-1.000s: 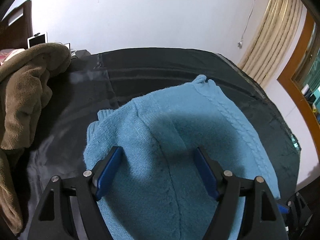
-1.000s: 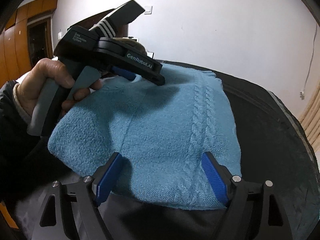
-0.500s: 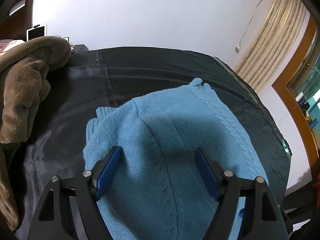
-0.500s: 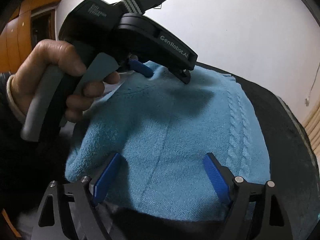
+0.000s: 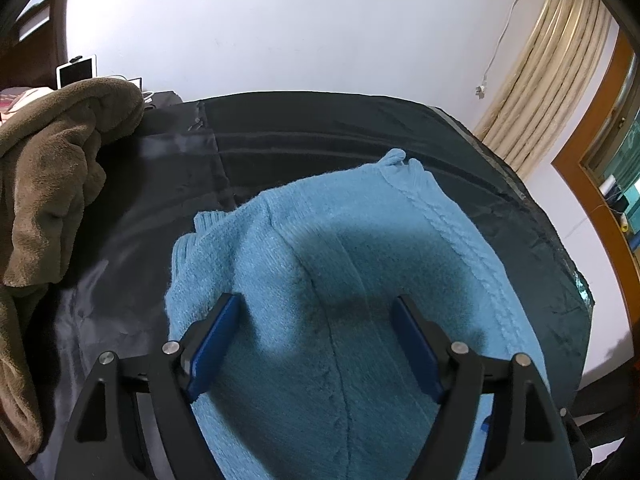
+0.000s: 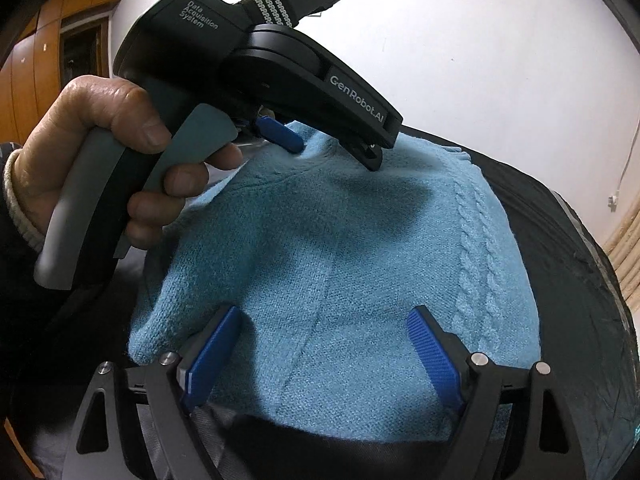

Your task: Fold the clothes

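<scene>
A light blue knitted sweater (image 5: 360,248) lies folded into a compact block on a black cloth-covered table (image 5: 304,128); a cable-knit stripe runs along its right side. My left gripper (image 5: 316,308) hovers open over the sweater's left half, nothing between its blue pads. My right gripper (image 6: 322,320) is open above the sweater (image 6: 360,248) near its front edge. In the right wrist view the left gripper (image 6: 336,148), held by a hand (image 6: 100,152), points down at the sweater's far left part, its tips at or just above the knit.
A brown fleece blanket (image 5: 48,168) is heaped on the left of the table. A white tablet (image 5: 76,70) stands against the wall behind it. Beige curtains (image 5: 548,80) and a wooden window frame (image 5: 596,128) are at the right. The table's right edge (image 6: 600,248) drops off.
The right gripper has moved closer to the left gripper and the sweater's near edge, so the left gripper looms larger. The left gripper shifted only slightly over the sweater. Both stayed open.
</scene>
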{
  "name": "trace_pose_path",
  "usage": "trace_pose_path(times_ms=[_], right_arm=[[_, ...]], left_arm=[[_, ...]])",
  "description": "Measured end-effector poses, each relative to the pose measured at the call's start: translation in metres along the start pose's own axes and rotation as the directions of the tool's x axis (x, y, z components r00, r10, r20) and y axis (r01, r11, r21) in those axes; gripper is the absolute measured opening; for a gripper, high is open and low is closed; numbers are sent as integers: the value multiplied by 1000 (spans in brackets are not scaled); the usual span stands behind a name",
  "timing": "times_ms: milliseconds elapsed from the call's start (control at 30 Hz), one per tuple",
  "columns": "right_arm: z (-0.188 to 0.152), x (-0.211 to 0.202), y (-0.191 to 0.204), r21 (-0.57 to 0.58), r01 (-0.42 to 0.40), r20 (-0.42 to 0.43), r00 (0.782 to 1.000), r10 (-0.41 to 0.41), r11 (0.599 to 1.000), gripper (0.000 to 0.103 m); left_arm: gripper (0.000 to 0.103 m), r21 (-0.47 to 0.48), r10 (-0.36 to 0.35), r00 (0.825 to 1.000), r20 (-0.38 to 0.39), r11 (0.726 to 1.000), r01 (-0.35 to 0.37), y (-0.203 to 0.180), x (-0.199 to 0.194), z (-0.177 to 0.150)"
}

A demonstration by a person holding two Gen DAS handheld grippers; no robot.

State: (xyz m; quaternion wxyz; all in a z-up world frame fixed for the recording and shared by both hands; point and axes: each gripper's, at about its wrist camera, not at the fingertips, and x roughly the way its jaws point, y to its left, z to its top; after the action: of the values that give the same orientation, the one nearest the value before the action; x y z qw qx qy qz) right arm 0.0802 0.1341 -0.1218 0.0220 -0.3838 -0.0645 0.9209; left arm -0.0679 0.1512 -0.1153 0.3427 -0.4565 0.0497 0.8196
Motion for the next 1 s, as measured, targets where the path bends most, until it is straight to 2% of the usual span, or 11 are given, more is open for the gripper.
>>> trace_pose_path(times_ms=[300,467,567,700,933,1000], right_arm=[[-3,-6,-3,5,3,2,1000,-3,1000,89],[-6,-13,-9,30,-18,21,1000,18,999,89],[-9,-20,-14,53,-33,37,999,31,998,89],[-23,-58,-16,117,-56,93,995,45,992,90],[-45,-109,-45,210,18,189,980,-58,978,90],[-47,-103,-52,255,27,185,980,-76,967,90]], left_arm=[[82,-18,35,999,17,999,-34,-9,-17,1],[82,-13,64,993,96,998,-63,-18,-45,2],[83,-2,59,989,139,998,-59,-25,-62,2],[84,7,39,983,182,999,-41,-32,-78,2],[84,38,15,977,213,999,-24,-55,-90,-6],[84,56,4,974,229,998,-17,-64,-96,-10]])
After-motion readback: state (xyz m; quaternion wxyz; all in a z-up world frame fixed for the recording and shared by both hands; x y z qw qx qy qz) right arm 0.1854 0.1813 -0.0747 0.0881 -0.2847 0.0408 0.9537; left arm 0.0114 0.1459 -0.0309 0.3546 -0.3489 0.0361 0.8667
